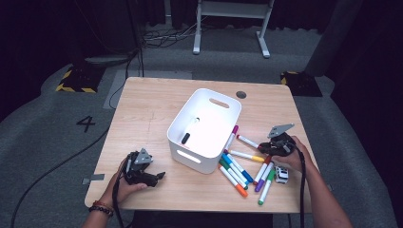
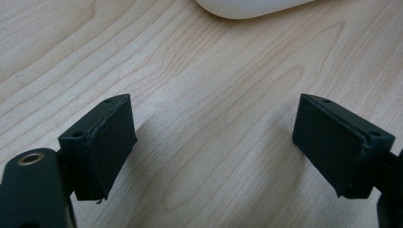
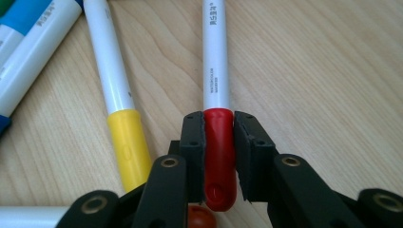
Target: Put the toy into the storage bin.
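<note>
Red-capped marker (image 3: 216,95) is sitting right up close in the right gripper view, with the two black jaws pressing on its red cap from both sides. Wooden surface (image 1: 147,109) is carrying everything, and it is the biggest thing here. Next biggest is the white bin (image 1: 205,128), which is sitting in the middle so both hands can reach it. One black-capped marker (image 1: 190,131) is lying inside it, so it looks like the markers are being tidied into the bin. Beside the bin, on the person's right, the loose markers (image 1: 240,171) are lying in a heap on the wood, close to the hand that is picking. Among them, the yellow-capped marker (image 3: 119,99) is lying just beside the red one. Right gripper (image 3: 219,142) is squeezing narrow on the red cap, low on the surface. Left gripper (image 2: 214,152) is waiting with its jaws wide, holding nothing, just over bare wood near the bin.
</note>
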{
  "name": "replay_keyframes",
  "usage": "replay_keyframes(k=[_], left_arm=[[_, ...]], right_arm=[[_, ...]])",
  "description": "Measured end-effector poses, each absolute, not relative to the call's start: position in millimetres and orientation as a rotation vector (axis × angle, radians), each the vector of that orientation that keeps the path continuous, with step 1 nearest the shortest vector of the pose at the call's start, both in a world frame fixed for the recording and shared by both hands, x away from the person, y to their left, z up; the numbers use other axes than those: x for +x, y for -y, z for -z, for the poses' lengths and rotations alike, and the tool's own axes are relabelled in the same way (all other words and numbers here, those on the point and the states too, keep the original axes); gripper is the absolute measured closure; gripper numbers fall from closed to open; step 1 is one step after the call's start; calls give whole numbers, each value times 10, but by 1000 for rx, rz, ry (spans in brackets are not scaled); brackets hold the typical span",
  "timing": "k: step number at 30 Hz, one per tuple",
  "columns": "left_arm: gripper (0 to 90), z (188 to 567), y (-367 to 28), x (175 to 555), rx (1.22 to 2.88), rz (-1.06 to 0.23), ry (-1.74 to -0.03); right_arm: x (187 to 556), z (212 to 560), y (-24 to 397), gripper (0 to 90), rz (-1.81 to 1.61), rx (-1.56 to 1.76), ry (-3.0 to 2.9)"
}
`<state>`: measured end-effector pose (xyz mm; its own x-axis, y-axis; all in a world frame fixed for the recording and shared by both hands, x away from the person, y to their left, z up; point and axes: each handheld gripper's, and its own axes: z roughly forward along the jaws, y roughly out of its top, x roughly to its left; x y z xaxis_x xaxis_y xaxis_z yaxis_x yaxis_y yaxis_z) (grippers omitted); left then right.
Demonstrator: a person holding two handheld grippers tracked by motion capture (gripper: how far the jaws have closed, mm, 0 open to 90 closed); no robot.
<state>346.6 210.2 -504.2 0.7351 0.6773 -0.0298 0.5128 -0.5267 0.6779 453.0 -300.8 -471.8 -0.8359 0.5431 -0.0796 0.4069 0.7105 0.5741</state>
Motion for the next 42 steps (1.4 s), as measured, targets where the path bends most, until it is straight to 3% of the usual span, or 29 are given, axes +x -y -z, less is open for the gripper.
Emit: replay_keyframes(k=[14, 24, 42], left_arm=[[144, 5042, -2103, 3468, 2248, -313, -892], [144, 5041, -2103, 3467, 2249, -314, -892], [144, 5043, -2102, 3466, 2248, -310, -893]], right_arm=[[4380, 4353, 3273, 751, -1055, 812, -2517], [4221, 3909, 3234, 751, -1201, 745, -2428], [3996, 3331, 2509, 751, -1276, 502, -2477]])
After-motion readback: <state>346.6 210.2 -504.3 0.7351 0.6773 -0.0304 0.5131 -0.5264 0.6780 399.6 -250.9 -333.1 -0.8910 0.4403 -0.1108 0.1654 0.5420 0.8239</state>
